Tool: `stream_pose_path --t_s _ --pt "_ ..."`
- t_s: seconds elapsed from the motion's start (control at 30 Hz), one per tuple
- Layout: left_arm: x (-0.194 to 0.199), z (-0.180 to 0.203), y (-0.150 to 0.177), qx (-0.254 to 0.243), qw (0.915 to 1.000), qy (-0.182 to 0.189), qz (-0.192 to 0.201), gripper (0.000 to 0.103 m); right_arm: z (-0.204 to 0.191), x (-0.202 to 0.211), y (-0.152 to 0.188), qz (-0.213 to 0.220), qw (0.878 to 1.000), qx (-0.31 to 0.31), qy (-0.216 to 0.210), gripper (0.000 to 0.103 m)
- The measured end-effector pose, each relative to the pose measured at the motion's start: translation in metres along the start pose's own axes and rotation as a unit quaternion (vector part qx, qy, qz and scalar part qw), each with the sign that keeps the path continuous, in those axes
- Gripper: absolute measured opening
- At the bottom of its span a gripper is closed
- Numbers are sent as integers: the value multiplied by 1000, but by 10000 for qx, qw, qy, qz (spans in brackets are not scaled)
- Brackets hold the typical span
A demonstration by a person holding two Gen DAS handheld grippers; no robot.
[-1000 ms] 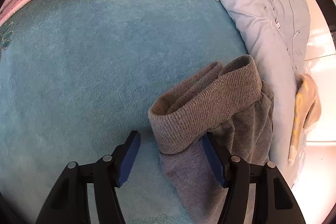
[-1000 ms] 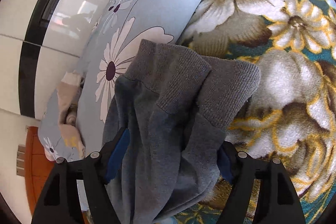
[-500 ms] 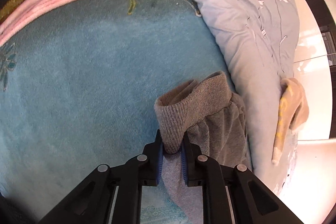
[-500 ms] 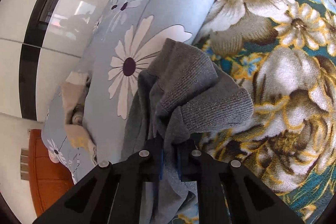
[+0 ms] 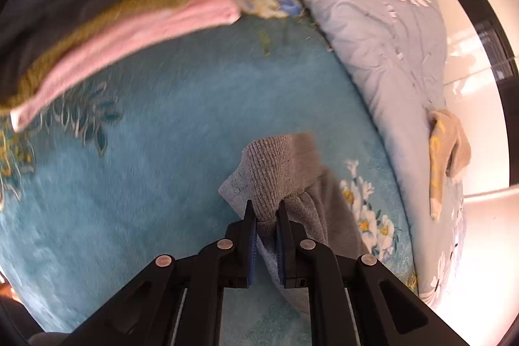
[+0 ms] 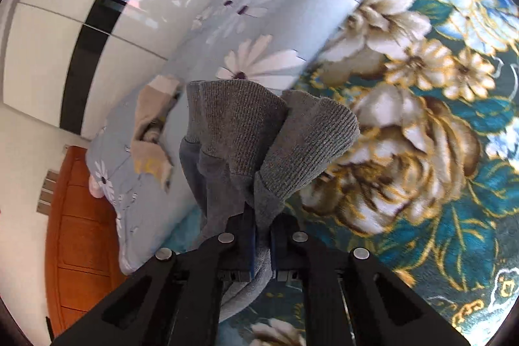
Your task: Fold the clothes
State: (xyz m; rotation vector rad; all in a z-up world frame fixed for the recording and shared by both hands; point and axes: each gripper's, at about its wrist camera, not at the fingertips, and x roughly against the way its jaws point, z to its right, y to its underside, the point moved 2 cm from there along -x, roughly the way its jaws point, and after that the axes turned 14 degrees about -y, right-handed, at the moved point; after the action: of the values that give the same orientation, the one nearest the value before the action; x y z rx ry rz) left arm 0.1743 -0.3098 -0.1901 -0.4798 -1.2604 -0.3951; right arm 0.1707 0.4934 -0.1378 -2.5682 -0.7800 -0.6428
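A grey garment with a ribbed knit band (image 5: 279, 171) hangs from both grippers above a teal flowered blanket (image 5: 146, 171). My left gripper (image 5: 266, 209) is shut on the ribbed band, and the cloth droops to the right below it. In the right wrist view my right gripper (image 6: 262, 216) is shut on the same grey garment (image 6: 259, 138), whose ribbed band fans out above the fingers. The rest of the garment is hidden under the grippers.
A pale blue daisy-print quilt (image 5: 399, 47) lies bunched along the bed's right side, with a beige cloth (image 5: 447, 148) on it. Pink and olive folded clothes (image 5: 129, 31) lie at the far left. A white wardrobe (image 6: 65, 31) and an orange wooden panel (image 6: 78, 232) stand beyond.
Both grippers closed on the ribbed band, then lifted it off the bed. The view has pulled back and tilted, and the cloth now hangs from the fingers.
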Motion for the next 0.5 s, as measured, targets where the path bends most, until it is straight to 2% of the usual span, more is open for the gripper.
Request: stream_pose_path --t_s 0.07,0.23,0.3,0.4,0.5 --pt "-5 -3 4 82 9999 -90 -63 11 32 2 12 -19 9991 -349 248 6" --pt "2 -5 4 203 9998 -28 -86 14 70 10 26 -69 9961 -730 485 7" --pt "2 -9 6 317 9993 132 -165 15 73 15 27 -108 9953 -789 557 8" --pt "7 -18 4 585 9972 344 -303 24 70 28 27 -110 9955 -618 707 23" --pt "32 -24 6 804 9961 340 94 36 59 35 23 -97 9965 -323 771 23"
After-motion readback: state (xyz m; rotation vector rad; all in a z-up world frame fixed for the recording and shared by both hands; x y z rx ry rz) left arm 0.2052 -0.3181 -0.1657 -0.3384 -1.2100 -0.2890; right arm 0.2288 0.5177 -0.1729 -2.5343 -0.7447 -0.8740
